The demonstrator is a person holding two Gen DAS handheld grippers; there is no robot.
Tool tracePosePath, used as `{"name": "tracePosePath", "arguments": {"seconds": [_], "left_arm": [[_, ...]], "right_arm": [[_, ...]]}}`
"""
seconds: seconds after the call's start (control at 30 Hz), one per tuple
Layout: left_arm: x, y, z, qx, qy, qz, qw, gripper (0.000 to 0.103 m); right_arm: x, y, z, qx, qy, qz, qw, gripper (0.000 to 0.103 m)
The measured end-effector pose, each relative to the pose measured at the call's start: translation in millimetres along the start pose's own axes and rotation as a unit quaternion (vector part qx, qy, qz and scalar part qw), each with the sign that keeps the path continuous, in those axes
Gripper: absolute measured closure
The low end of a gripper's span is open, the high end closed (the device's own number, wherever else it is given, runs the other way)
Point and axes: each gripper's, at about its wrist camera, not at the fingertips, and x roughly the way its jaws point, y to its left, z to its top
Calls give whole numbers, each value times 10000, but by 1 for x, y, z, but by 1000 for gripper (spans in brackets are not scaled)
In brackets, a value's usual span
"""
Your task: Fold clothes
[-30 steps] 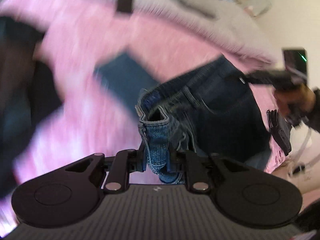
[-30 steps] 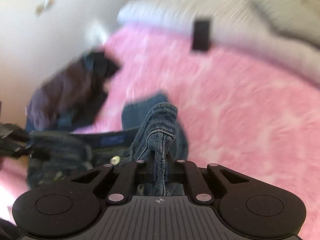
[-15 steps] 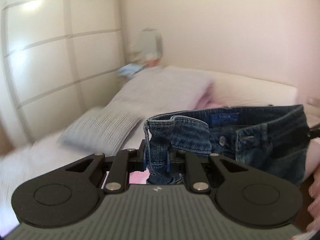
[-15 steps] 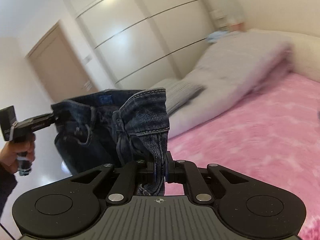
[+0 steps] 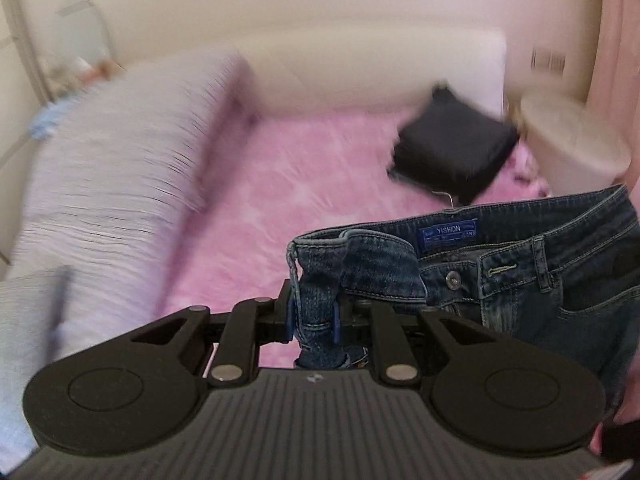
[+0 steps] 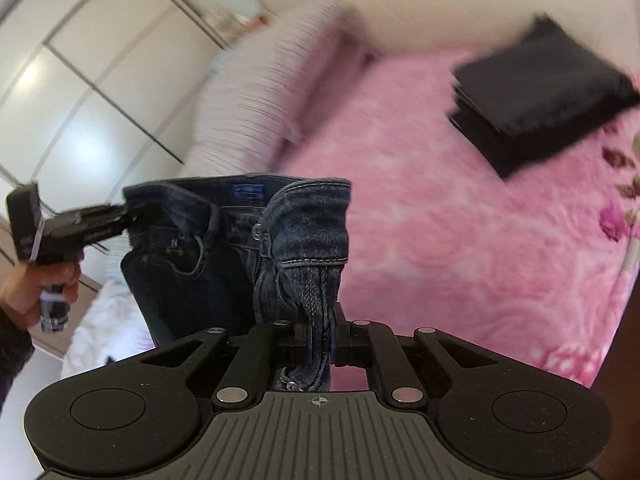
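- Jeans (image 5: pixel 520 280): held in the air above the bed (image 5: pixel 304 184), waistband stretched between both grippers, button and blue label facing the left wrist camera.
- Left gripper (image 5: pixel 314 316): fingers pinching one end of the waistband.
- Right gripper (image 6: pixel 320 340): fingers clamped on the opposite end, denim bunched between them.
- Pink blanket covers the bed; folded black garment (image 6: pixel 540 92) lies near its far corner; striped pillow (image 5: pixel 120 152) along the side.

A pink blanket (image 5: pixel 280 184) covers the bed, a striped pillow (image 5: pixel 120 152) at nine o'clock, cream headboard (image 5: pixel 380 68) at twelve, white wardrobe doors (image 6: pixel 80 80) at ten, all softly lit.
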Motion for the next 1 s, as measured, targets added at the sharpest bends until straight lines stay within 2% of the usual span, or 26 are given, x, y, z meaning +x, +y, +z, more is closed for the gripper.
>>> {"name": "tracePosePath", "arguments": {"seconds": [0.07, 0.2, 0.27, 0.33, 0.4, 0.43, 0.5, 0.53, 0.57, 0.6, 0.67, 0.77, 0.83, 0.9, 0.97, 1.0], "left_arm": [[60, -4, 14, 55, 224, -135, 9996, 89], [151, -15, 33, 66, 469, -251, 9986, 89], [186, -20, 29, -13, 646, -285, 9975, 88], [215, -23, 20, -243, 867, -337, 9954, 85], [224, -19, 9, -562, 917, -371, 9935, 81], [221, -16, 4, -707, 905, -379, 9927, 79], [203, -10, -8, -976, 845, -411, 9908, 69], [187, -7, -18, -1096, 824, -383, 9898, 65], [169, -4, -29, -1211, 810, -324, 9888, 60], [150, 0, -40, -1326, 796, -265, 9876, 59], [111, 7, -66, -1572, 793, -116, 9843, 58], [45, 10, -130, -1906, 934, 210, 9770, 50], [8, 1, -179, -1962, 1130, 356, 9734, 46], [-23, -20, -233, -1799, 1449, 374, 9722, 46], [-49, -50, -281, -1503, 1786, 289, 9720, 46], [-61, -69, -304, -1295, 1947, 211, 9721, 46]], "right_arm": [[23, -27, 20, 122, 140, -74, 9998, 96], [56, -66, 46, 191, 286, -209, 9992, 96], [77, -87, 55, 206, 398, -303, 9985, 96], [107, -107, 59, 307, 702, -413, 9962, 95], [124, -117, 59, 195, 969, -611, 9932, 95], [129, -121, 59, 111, 1089, -735, 9913, 94], [139, -126, 58, -76, 1307, -982, 9865, 76], [134, -121, 57, -322, 1225, -1124, 9856, 68], [128, -115, 57, -574, 1135, -1263, 9838, 46], [119, -105, 56, -864, 972, -1382, 9818, 28], [100, -83, 54, -1294, 673, -1465, 9784, 25], [85, -45, 47, -1935, 560, -807, 9762, 25], [85, -19, 28, -2269, 945, 5, 9693, 25], [94, 3, 0, -2620, 1543, 633, 9505, 25], [108, 19, -39, -2937, 2207, 920, 9255, 25], [116, 22, -59, -3029, 2480, 912, 9157, 25]]}}
